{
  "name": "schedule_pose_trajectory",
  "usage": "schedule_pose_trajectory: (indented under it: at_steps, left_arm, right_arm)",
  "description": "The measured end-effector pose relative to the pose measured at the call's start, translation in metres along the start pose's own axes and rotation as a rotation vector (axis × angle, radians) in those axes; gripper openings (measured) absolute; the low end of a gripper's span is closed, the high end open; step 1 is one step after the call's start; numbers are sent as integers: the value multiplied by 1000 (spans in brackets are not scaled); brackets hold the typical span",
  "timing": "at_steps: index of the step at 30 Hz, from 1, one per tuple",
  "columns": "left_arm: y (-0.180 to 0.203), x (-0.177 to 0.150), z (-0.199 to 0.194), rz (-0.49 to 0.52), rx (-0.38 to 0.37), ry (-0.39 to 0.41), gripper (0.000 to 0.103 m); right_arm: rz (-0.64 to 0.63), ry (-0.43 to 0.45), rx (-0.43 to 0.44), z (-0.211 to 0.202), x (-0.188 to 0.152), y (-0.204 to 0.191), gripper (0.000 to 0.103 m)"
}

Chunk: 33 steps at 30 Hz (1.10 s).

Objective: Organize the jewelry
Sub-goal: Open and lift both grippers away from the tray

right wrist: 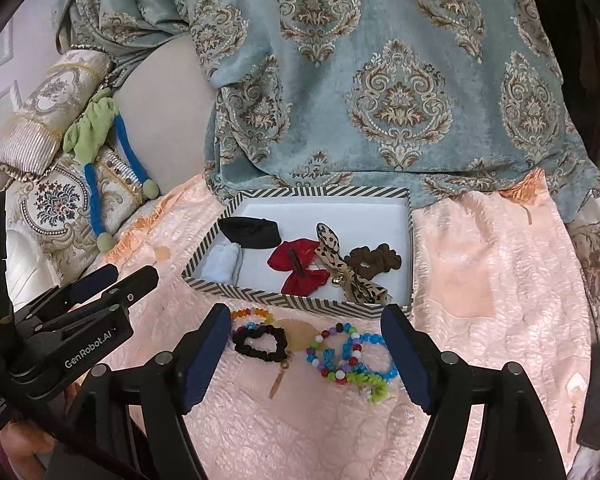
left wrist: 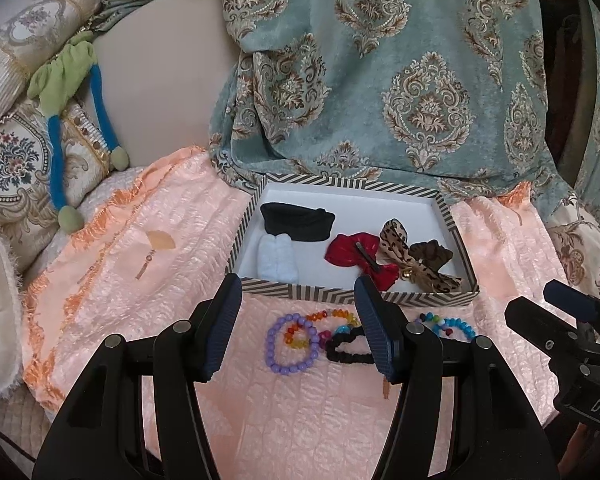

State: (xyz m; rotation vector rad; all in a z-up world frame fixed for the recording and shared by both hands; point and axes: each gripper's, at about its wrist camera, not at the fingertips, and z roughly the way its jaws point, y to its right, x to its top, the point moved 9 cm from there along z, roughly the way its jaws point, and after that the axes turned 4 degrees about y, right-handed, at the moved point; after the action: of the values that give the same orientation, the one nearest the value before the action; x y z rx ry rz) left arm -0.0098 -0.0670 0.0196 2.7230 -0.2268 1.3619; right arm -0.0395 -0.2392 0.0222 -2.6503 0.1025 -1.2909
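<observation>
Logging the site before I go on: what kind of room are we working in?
Most likely a home living room or bedroom, with work done on a sofa or bed. A pink quilted cover serves as the work surface, ornate embroidered cushions sit at the left, and a teal damask throw hangs behind the striped box.

My left wrist camera looks forward and down between its fingers, low and close over the pink bedspread [left wrist: 148, 248]. My right wrist camera sits just beside it, facing likewise. Both share the striped box [left wrist: 340, 295] [right wrist: 300, 303] and black scrunchie [left wrist: 346, 346] [right wrist: 260, 342].
</observation>
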Motion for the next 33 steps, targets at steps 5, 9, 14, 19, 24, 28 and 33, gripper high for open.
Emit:
schedule_pose_trajectory:
  at_steps: [5,9,14,19,24,28,33]
  left_arm:
    - [0,-1,-8,15,15,16,59]
    - [-1,-1,-11,13,19,23,59]
    - [-5,-3,-9,0,8,6,59]
    - [-16,-7,0,-53,-38,-58,59]
    - [-38,-14,18,-147,-73,-136,59]
    - [-45,-32,38,-215,-124,-233,59]
    - [-48,-58,63,-201,-98,-313,58]
  right_arm:
    - [-5,-1,0,-4,-2,-1,75]
    - [-4,-3,1,-5,-4,-2,75]
    - [-9,-11,-1,-4,-6,-1,75]
    - [-13,-34,8,0,-14,-1,75]
    - [-32,-73,39,15,-26,-4,75]
    - [-46,-119,95,34,-41,-11,75]
    - [-87,-169,131,61,-58,-21,60]
